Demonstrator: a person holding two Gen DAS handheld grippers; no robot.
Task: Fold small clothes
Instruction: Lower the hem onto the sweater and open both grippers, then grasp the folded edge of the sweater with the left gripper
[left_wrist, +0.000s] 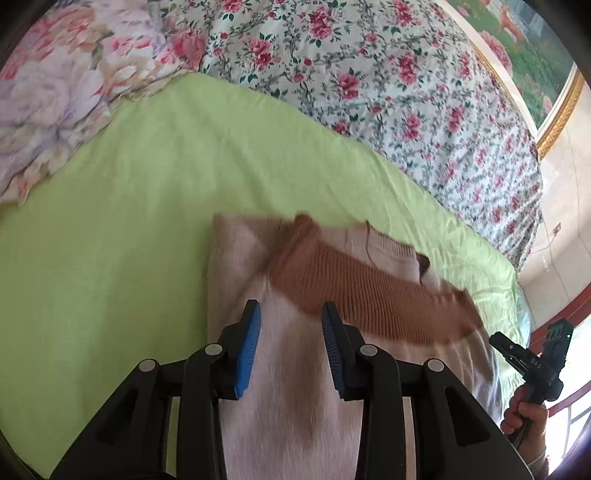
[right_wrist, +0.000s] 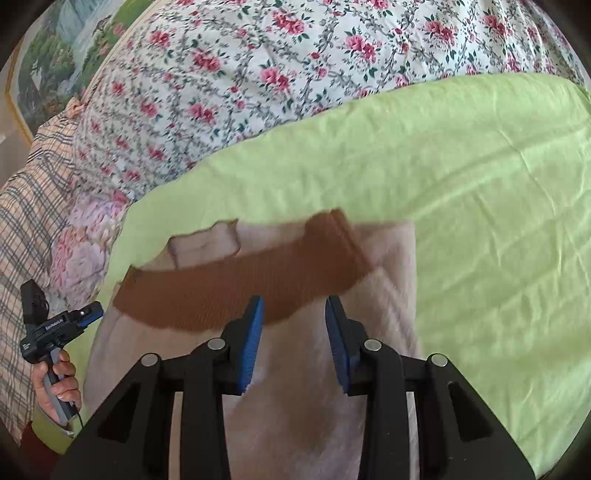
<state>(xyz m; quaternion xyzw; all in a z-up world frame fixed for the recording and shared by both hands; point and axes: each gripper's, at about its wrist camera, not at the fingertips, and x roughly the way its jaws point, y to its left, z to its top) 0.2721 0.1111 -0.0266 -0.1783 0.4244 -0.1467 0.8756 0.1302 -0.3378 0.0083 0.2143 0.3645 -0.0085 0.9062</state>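
Note:
A small pale pink knit sweater (left_wrist: 288, 369) with a brown ribbed band (left_wrist: 369, 291) lies partly folded on the light green sheet (left_wrist: 147, 221). My left gripper (left_wrist: 291, 314) is open and empty, just above the pink fabric near the band. In the right wrist view the same sweater (right_wrist: 295, 387) and its brown band (right_wrist: 229, 291) lie below my right gripper (right_wrist: 294, 308), which is open and empty. The right gripper also shows at the right edge of the left wrist view (left_wrist: 532, 354). The left gripper shows at the left edge of the right wrist view (right_wrist: 61, 325).
A floral quilt (left_wrist: 388, 92) is bunched along the far side of the bed. A pastel flower blanket (left_wrist: 55, 92) lies at the left. A plaid cloth (right_wrist: 26, 229) lies at the bed's left end. A framed picture (left_wrist: 528, 48) hangs on the wall.

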